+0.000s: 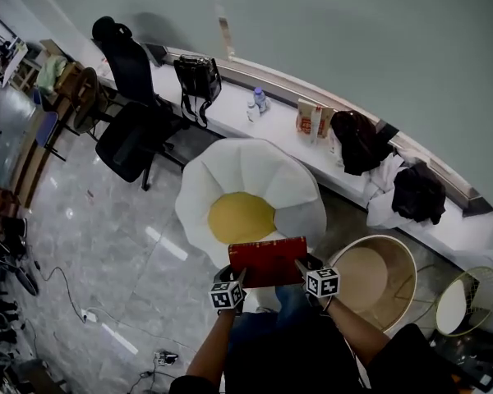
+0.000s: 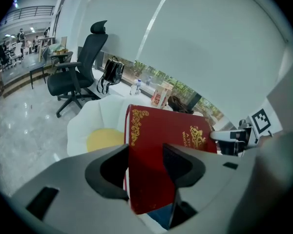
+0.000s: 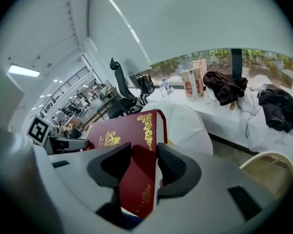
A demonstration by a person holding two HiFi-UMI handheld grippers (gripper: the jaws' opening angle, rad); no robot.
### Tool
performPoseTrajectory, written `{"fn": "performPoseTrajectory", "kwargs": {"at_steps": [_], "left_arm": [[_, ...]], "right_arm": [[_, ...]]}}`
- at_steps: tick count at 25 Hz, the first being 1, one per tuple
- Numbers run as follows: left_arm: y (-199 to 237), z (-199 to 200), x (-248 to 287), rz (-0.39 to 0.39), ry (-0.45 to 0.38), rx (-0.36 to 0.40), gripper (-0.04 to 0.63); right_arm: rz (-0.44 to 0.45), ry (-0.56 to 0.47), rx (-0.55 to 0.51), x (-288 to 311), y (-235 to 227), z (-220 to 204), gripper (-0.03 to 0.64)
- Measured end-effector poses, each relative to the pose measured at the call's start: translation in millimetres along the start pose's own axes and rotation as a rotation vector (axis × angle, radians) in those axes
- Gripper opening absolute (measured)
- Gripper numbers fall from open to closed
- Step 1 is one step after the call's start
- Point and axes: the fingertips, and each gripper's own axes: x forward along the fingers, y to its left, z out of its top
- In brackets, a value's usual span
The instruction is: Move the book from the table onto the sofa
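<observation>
Ahead of me the sofa lies open; 1 round table crowds my right, with bare floor on my left.

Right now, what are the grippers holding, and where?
The book: the left gripper clamps its left edge, the right gripper its right edge.

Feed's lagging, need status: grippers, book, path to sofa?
Left gripper, right gripper both shut on red book, one each end. Book held up, near edge of white sofa. Nothing blocking.

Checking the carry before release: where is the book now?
Head view, low centre: the book is held between the left gripper and right gripper, at the near edge of the sofa.
</observation>
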Motion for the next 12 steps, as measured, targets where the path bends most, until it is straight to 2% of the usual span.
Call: {"fn": "performPoseTrajectory", "kwargs": {"at_steps": [4,12], "left_arm": [[11.4,18.2,37.1,-0.025,0.017,-0.015,0.229],[46.3,33.2,129.4,-0.117,0.064,-0.021,0.229]], "right_arm": [[-0.015,0.019,-0.001,31.5,-18.5,24.6,0.187],[-0.11,0.038,0.026,98.7,-58.3,39.5,0.186]]}}
